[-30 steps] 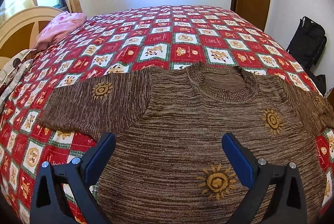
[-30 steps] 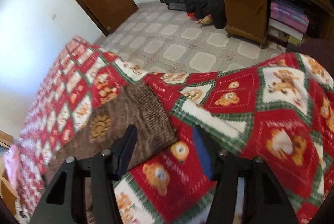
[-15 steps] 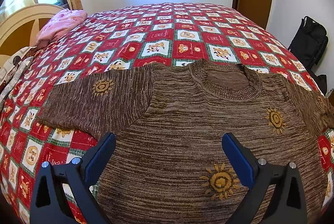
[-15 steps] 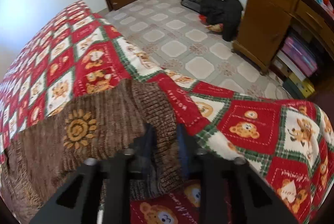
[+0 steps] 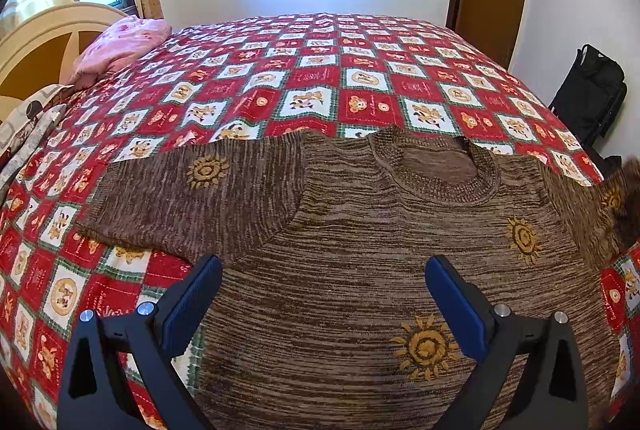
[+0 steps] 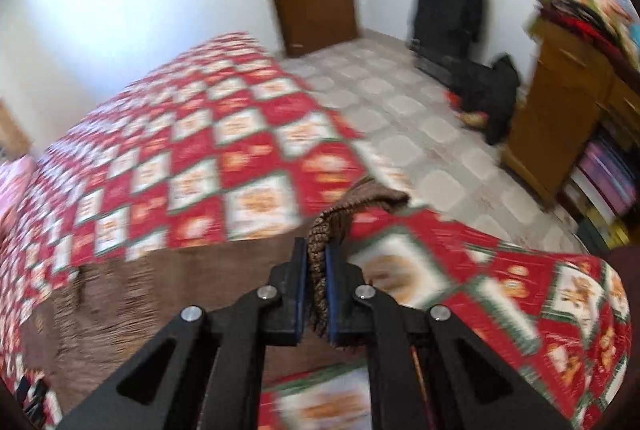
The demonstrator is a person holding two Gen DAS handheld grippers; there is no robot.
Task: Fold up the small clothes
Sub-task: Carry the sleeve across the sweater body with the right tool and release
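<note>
Sweater (image 5: 352, 270) flat on bedspread (image 5: 320, 77) | left tongs (image 5: 320, 294) spread | right tongs (image 6: 317, 262) pinching sleeve cuff (image 6: 340, 218)

The left gripper (image 5: 322, 280) hovers low over the sweater's (image 5: 340, 270) body, its blue-padded fingers (image 5: 192, 304) spread wide apart with nothing between them. The right gripper (image 6: 316, 264) is clamped tight on the sweater's sleeve cuff (image 6: 360, 203), which bunches up between its pads and lifts off the bed.

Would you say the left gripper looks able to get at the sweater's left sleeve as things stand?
Probably yes: the left gripper is open above the sweater, and the sleeve lies flat and uncovered on the bedspread, with nothing between them.
</note>
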